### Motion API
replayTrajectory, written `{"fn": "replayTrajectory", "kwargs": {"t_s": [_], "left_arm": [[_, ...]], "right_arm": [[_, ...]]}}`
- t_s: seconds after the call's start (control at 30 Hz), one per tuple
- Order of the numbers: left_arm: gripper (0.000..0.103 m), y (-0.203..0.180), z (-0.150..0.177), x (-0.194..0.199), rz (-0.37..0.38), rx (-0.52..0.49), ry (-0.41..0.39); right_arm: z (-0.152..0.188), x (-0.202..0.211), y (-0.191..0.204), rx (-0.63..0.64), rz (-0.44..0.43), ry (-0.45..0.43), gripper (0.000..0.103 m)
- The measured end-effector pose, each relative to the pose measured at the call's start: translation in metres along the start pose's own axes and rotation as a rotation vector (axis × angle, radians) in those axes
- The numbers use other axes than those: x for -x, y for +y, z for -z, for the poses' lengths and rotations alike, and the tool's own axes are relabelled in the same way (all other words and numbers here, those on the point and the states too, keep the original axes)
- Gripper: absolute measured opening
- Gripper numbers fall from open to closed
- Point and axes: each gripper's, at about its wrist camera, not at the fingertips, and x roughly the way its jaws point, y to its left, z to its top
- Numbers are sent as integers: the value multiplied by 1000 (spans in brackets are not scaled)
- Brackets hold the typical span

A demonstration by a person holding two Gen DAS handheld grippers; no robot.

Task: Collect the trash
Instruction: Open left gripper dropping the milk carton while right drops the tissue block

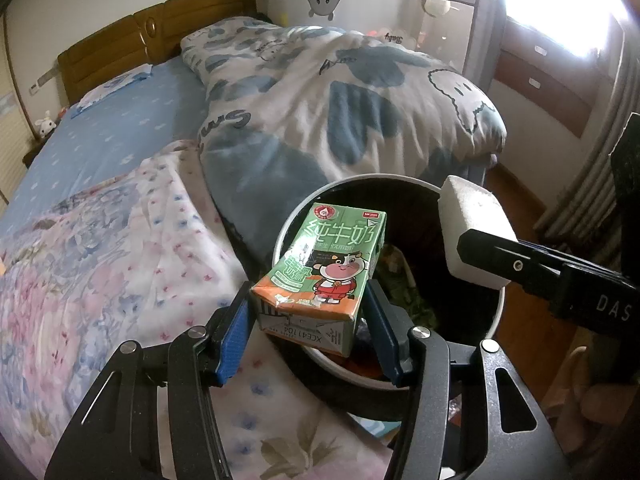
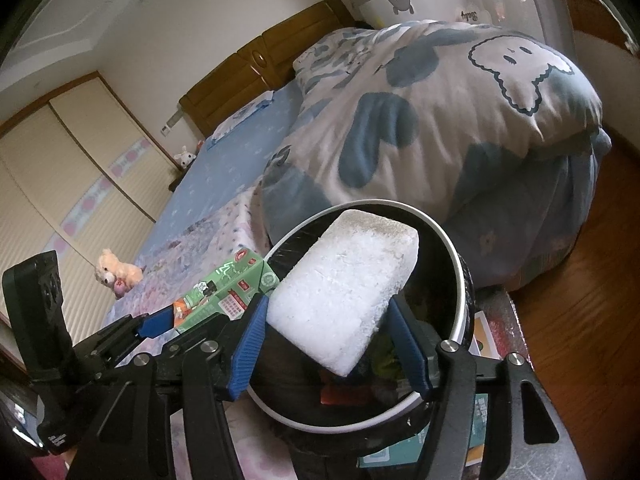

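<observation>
1. Left tongs: closed on a green milk carton. The blue pads press on its two sides. The carton is held above the near-left rim of the bin.
2. Right tongs: a white foam block sits between the blue pads. The left pad touches the block; contact at the right pad cannot be confirmed, so whether the block is gripped cannot be told. The block is above the bin opening.
3. Bin: round, with a pale rim and a dark liner. It stands on the floor at the foot corner of the bed. Mixed waste lies inside; single items cannot be identified.
4. Bed surface: a blue dotted sheet covers the far part. A floral cover lies on the near part, left of the bin. A bunched white and blue quilt fills the right side, directly behind the bin.
5. Bed end: a wooden headboard stands at the far end against a pale wall.
6. Soft toys: a teddy lies on the floral cover at the left; a white rabbit sits far left beside the bed.
7. Room: a cot with mesh sides stands beyond the quilt. A wardrobe with pale slatted doors lines the left wall. The floor is reddish wood. Bright daylight enters at the far right.
</observation>
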Motion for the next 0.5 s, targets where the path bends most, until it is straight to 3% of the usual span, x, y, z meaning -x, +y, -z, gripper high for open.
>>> {"fn": "replayTrajectory", "kwargs": {"t_s": [0.5], "left_arm": [[54,-3,-1,-4,4,-2,9]], "right_arm": [[-2,-2,-4,-12,-3,8,65]]}}
